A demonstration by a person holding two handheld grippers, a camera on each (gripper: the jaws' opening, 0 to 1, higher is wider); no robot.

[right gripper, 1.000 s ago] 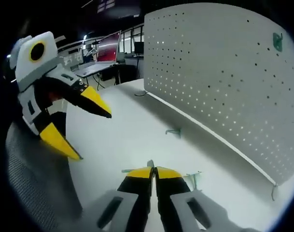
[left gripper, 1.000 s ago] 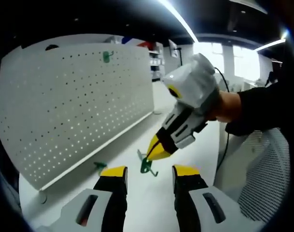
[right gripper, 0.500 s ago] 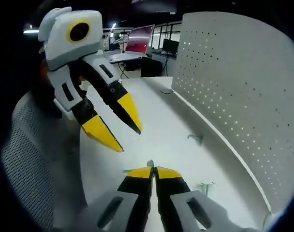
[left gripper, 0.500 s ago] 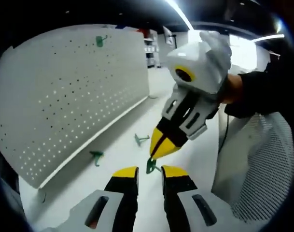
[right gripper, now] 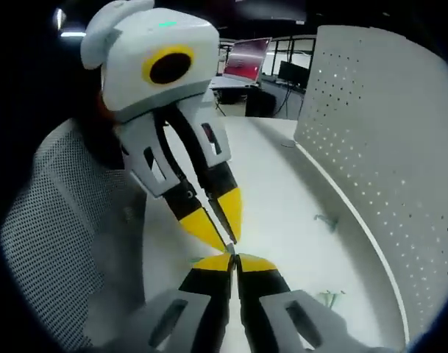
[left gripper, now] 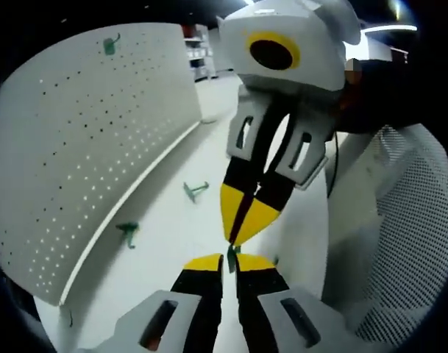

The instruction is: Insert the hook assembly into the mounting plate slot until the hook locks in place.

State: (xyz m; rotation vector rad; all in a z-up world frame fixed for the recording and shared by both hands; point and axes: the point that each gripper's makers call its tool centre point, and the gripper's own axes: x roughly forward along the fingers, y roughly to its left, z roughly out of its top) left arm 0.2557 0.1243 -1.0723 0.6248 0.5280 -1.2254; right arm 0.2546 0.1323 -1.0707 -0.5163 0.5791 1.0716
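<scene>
A small green hook (left gripper: 231, 257) hangs above the white table, pinched from both sides. In the left gripper view my left gripper (left gripper: 229, 263) has its yellow-tipped jaws drawn in on the hook's lower part. My right gripper (left gripper: 233, 237) comes down from above, shut on the hook's upper end. In the right gripper view my right gripper (right gripper: 235, 259) is shut, with a sliver of the hook (right gripper: 230, 250) at its tips, and the left gripper (right gripper: 229, 239) meets it tip to tip. The white perforated mounting plate (left gripper: 76, 147) (right gripper: 378, 132) stands upright along the table.
Two loose green hooks (left gripper: 128, 232) (left gripper: 196, 190) lie on the table (left gripper: 172, 243) near the plate's foot. Another green hook (left gripper: 109, 45) hangs high on the plate. A mesh chair back (left gripper: 407, 243) stands close beside the table. Desks and monitors (right gripper: 246, 62) fill the background.
Both grippers have come together until their tips meet. My left jaws narrowed from wide open to shut around the hook that the right gripper carried up from the table.
</scene>
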